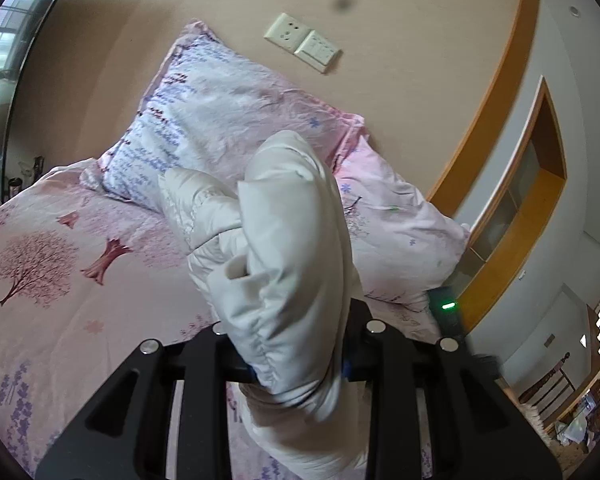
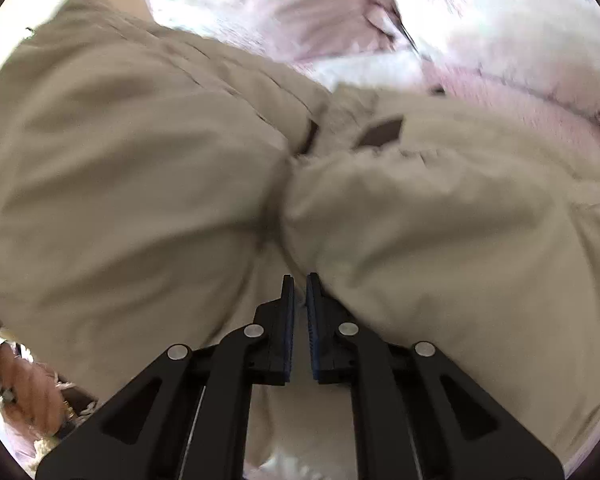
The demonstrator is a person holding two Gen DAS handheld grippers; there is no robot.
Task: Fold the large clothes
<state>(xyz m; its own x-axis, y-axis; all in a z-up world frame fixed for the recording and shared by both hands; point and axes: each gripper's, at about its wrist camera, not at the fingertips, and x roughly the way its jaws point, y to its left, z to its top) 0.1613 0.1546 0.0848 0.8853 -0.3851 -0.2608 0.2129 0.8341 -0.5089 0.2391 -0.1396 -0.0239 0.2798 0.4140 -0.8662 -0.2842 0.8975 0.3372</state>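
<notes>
A puffy cream padded jacket (image 1: 292, 240) is gripped by the left gripper (image 1: 298, 364) and pinched by the closed right gripper (image 2: 300, 284).

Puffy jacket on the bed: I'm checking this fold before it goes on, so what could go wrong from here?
1. The left gripper pinches only a thick bunched cuff of the puffy jacket; the slick padding might slip out.
2. The right gripper is shut on a thin fold, so pulling could skew the fold.
3. The lifted sleeve could drag across the pillow.
</notes>
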